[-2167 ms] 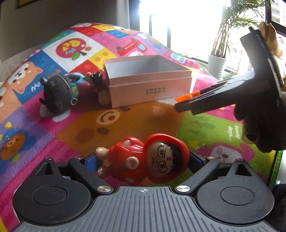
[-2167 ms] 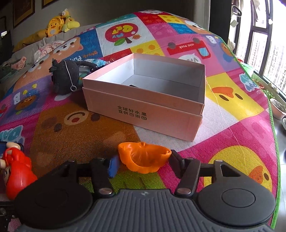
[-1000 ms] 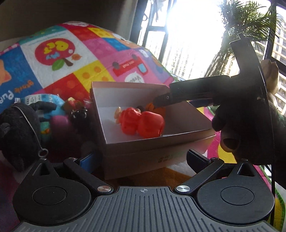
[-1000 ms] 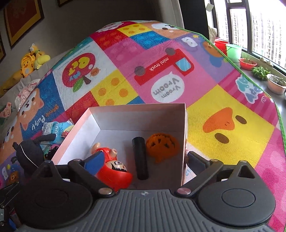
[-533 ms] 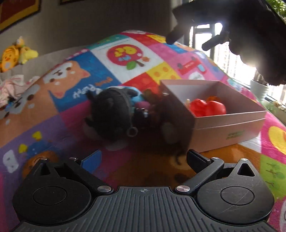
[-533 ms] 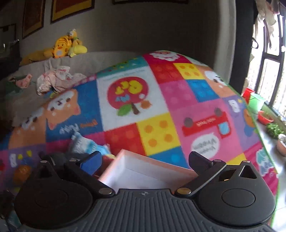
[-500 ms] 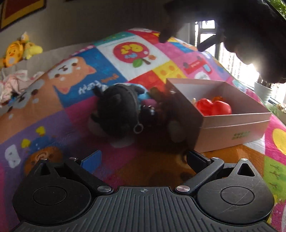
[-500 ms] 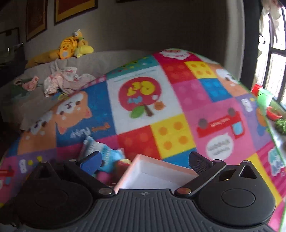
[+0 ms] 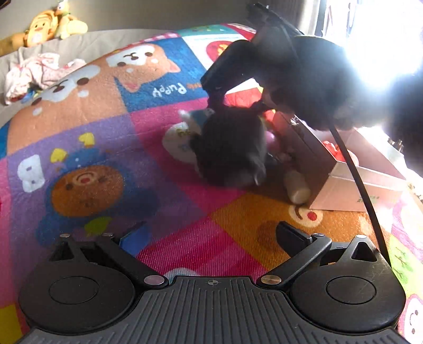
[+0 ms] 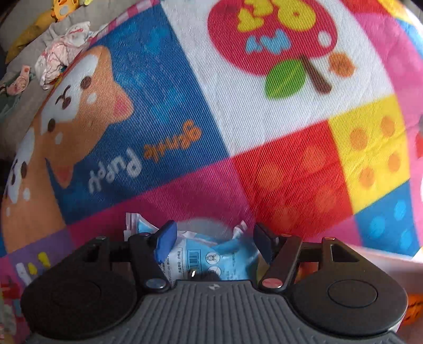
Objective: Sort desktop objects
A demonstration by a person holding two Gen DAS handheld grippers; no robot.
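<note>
A pink cardboard box (image 9: 351,185) sits on the colourful play mat, with red toys (image 9: 334,149) inside. A black plush toy (image 9: 232,148) lies left of the box, with a small white bottle (image 9: 297,186) by the box corner. My left gripper (image 9: 208,235) is open and empty, low over the mat in front of the plush. My right gripper (image 10: 211,240) is half closed around a light blue snack packet (image 10: 211,254) lying on the mat, the jaws on either side of it. In the left wrist view the right gripper (image 9: 219,92) reaches down behind the plush.
A yellow plush (image 9: 50,23) and crumpled clothes (image 9: 34,74) lie on the grey surface beyond the mat's far edge. The box rim (image 10: 391,264) shows at the right gripper's lower right. Bright window glare fills the upper right of the left wrist view.
My right gripper has left the box and dropped down to the blue packet behind the plush, its jaws narrowing. My left gripper has swung left and back from the box, still open.
</note>
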